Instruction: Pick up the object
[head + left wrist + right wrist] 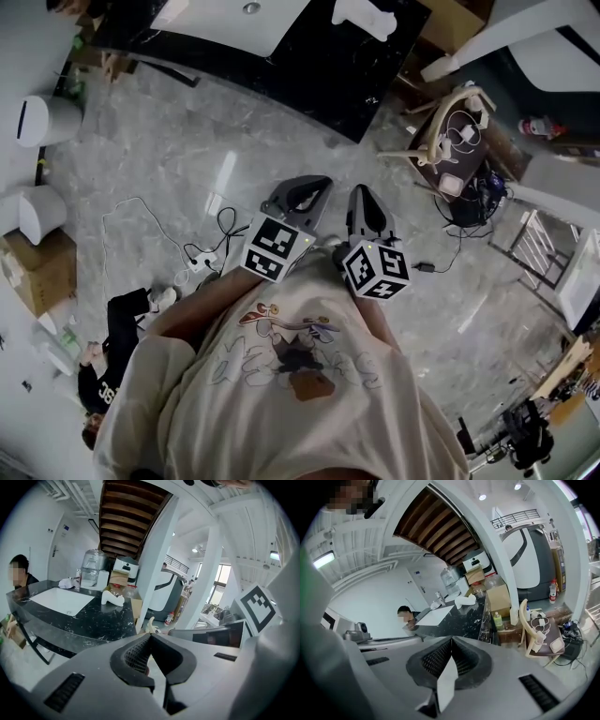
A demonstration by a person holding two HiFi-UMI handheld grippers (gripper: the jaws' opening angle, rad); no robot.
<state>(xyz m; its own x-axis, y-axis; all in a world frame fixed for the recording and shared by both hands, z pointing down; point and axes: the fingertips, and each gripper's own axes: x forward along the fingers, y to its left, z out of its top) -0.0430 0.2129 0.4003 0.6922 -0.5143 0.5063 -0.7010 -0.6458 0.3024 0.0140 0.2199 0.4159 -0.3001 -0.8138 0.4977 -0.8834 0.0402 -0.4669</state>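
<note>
A white, lumpy object point(366, 17) lies on the black marble table point(319, 66) far ahead of me; it also shows in the left gripper view as the white object point(112, 598) and in the right gripper view as the white object point(465, 601). I hold both grippers close to my chest, well short of the table, pointing toward it. My left gripper point(314, 183) point(150, 634) is shut, tips touching, nothing between them. My right gripper point(361, 192) point(451, 639) is shut and empty too.
A white sheet point(225, 19) lies on the table. A wooden chair point(455, 141) with cables and chargers stands at the right. A power strip point(202, 262) and cords lie on the marble floor. A person point(117, 347) sits low at the left near a cardboard box point(42, 272). A white pillar point(157, 559) rises beside the table.
</note>
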